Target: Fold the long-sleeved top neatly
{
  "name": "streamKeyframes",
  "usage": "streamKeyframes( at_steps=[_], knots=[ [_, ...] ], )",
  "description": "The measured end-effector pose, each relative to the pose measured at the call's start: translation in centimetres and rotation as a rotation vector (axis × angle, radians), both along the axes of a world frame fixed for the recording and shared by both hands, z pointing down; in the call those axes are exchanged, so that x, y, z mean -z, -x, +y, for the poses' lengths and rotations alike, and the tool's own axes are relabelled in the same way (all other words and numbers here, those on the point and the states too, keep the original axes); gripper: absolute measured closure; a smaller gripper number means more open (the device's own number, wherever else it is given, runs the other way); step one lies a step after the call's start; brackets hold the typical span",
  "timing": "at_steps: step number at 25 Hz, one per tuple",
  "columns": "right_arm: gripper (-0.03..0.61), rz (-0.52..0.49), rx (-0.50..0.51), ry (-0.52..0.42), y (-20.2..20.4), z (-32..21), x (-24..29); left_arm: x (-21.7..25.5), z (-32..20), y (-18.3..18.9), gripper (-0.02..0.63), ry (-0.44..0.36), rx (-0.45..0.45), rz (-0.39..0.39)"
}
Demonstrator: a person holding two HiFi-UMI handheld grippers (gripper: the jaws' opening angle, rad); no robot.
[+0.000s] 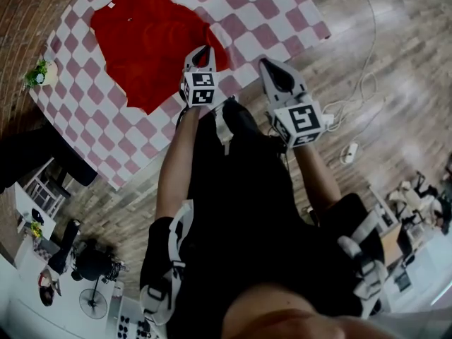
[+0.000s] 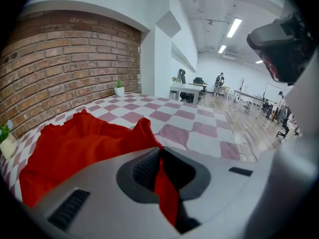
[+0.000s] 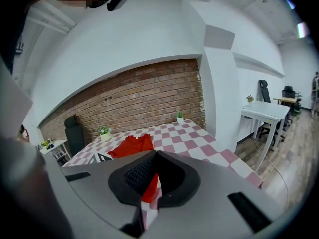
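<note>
Plant first: a small potted plant [image 1: 39,73] stands at the far left rim of the checked tablecloth [image 1: 268,13], well left of both sets of jaws.

Next over, the long-sleeved top [image 1: 145,41] lies spread on the cloth, red, rumpled, most of it ahead of and to the left of the left jaws. From the left gripper view I see it [image 2: 75,143] heaped just beyond the jaw tips, with the brick wall [image 2: 65,63] behind it.

The left gripper [image 1: 201,54] sits at the top's near right corner. In its own view the left gripper [image 2: 160,153] has its 2 jaws pressed together on a strip of that red fabric, which runs down between the pads toward the camera.

The right gripper [image 1: 272,66] is just right of the left one, past the table's edge and over the wooden floor [image 1: 395,41], its tips apart from the top. In its own view the right gripper [image 3: 154,157] has its jaws together. A sliver of red and check shows in the slit below the pads; I cannot tell whether that is cloth or the table beyond. The top [image 3: 130,146] lies ahead of and slightly left of these jaws.

Far right, a white cable [image 1: 360,83] trails across the floor.
</note>
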State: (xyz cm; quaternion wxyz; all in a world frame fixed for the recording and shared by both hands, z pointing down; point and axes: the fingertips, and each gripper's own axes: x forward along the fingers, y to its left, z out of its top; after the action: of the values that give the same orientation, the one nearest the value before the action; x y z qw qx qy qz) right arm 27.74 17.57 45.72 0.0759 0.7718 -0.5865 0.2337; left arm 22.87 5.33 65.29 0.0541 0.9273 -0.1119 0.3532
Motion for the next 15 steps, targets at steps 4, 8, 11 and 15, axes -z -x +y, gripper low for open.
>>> streamKeyframes(
  at_steps=[4, 8, 11, 15],
  knots=[
    [0.57, 0.006, 0.014, -0.007, -0.3, 0.0, -0.3, -1.8, 0.5, 0.1, 0.592, 0.037, 0.009, -0.036],
    [0.571, 0.01, 0.027, -0.014, -0.4, 0.1, -0.6, -2.5, 0.9, 0.1, 0.59, 0.07, 0.008, -0.023],
    [0.571, -0.006, 0.023, -0.003, -0.6, 0.3, -0.8, -2.3, 1.3, -0.1, 0.517, 0.098, -0.005, -0.011],
    [0.57, -0.016, 0.022, -0.012, -0.6, 0.2, -0.5, -1.1, 1.6, -0.1, 0.505, 0.11, -0.005, -0.002]
  ],
)
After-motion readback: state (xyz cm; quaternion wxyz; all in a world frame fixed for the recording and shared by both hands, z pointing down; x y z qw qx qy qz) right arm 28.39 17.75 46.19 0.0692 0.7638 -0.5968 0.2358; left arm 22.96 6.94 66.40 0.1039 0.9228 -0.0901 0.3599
